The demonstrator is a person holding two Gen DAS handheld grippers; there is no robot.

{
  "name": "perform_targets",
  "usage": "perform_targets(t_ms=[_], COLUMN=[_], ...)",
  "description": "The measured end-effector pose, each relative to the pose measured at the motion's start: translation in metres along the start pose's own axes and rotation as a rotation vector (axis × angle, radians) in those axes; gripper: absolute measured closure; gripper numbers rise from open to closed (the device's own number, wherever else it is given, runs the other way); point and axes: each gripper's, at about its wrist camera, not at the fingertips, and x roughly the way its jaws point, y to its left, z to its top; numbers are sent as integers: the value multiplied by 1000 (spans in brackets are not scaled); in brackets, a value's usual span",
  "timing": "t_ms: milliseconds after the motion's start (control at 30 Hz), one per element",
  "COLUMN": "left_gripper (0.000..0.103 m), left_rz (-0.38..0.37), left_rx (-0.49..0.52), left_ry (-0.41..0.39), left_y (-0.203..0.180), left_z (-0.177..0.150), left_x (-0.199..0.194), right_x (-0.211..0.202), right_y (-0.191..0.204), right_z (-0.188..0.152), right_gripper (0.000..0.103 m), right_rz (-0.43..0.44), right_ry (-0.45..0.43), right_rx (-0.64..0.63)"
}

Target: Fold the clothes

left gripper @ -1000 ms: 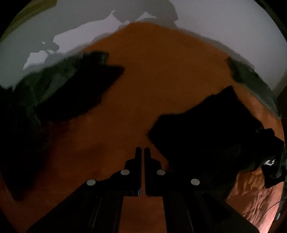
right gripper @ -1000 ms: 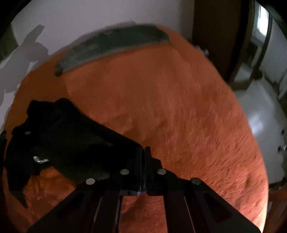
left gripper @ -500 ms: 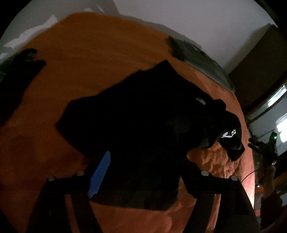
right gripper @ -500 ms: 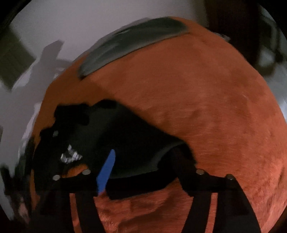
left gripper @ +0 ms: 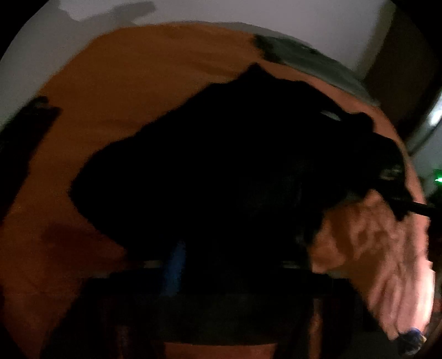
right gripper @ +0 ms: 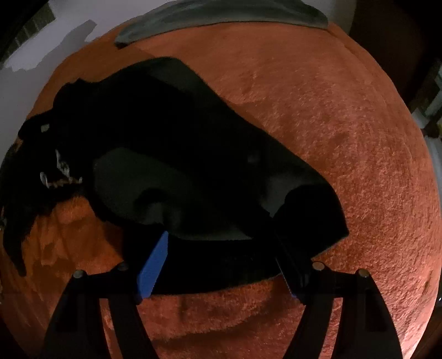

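Orange-red plush blanket (right gripper: 317, 116), deep pile, covering the whole work surface; rumpled into ridges near the garment's left edge in the right wrist view. Black garment (right gripper: 179, 143), one item, lying spread on the blanket, partly doubled over itself, its near hem just in front of the right gripper; a small pale printed mark or label (right gripper: 59, 171) shows at its bunched far-left end. Grey cloth (right gripper: 221, 13), folded or flat, at the far edge of the blanket, well apart from the garment. Pale wall (right gripper: 33, 63) beyond. Right gripper (right gripper: 221, 262): jaws wide and opening, blue pad (right gripper: 153, 265) on the left finger, black finger opposite, both straddling the garment's near hem; the pads do not press on it. Left gripper (left gripper: 221, 265): view dark and blurred, fingers hard to make out against the black garment (left gripper: 221, 165), one blue pad (left gripper: 175, 262) faintly visible; jaws closed, whether cloth is pinched between them cannot be told.
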Motion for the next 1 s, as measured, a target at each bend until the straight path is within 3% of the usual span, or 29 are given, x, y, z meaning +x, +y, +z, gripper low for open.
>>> perform_targets(t_ms=[100, 233, 300, 433, 500, 533, 567, 600, 633, 667, 733, 833, 900, 1000], left_gripper=[98, 99, 99, 99, 96, 91, 69, 35, 21, 18, 18, 18, 18, 20], left_rz=[14, -82, -90, 19, -36, -66, -88, -107, -90, -67, 18, 151, 203, 115], left_rx=[-87, -217, -271, -335, -418, -456, -499, -543, -539, -526, -458, -353, -277, -241], left_ry=[-121, -221, -274, -261, -184, -145, -93, -39, 3, 44, 109, 77, 32, 27], left_y=[17, 52, 78, 122, 143, 149, 150, 151, 146, 140, 124, 96, 80, 69], left_z=[2, 6, 5, 1, -7, -10, -16, -23, -27, -30, -30, -29, -27, -24], left_x=[-32, -85, -111, -121, -110, -104, -93, -82, -73, -64, -52, -51, -57, -56], right_x=[-4, -9, -12, -16, -12, -10, -9, -9, -10, -10, -12, -16, -25, -31], right_y=[-5, -16, -20, -24, -31, -34, -37, -40, -43, -46, -50, -46, -35, -26], right_z=[2, 4, 4, -3, 3, 6, 8, 10, 9, 9, 8, 6, 1, 2], right_gripper=[29, 29, 29, 29, 29, 29, 29, 28, 26, 23, 17, 17, 17, 17], right_rz=[5, 20, 16, -28, -19, -14, 5, 25, 52, 78, 131, 155, 46, -78], right_ry=[-37, -37, -34, -42, -24, -14, -8, -3, -11, -20, -37, -83, -139, -213], right_rx=[52, 118, 134, 116, 126, 130, 145, 160, 185, 210, 239, 183, 116, 75])
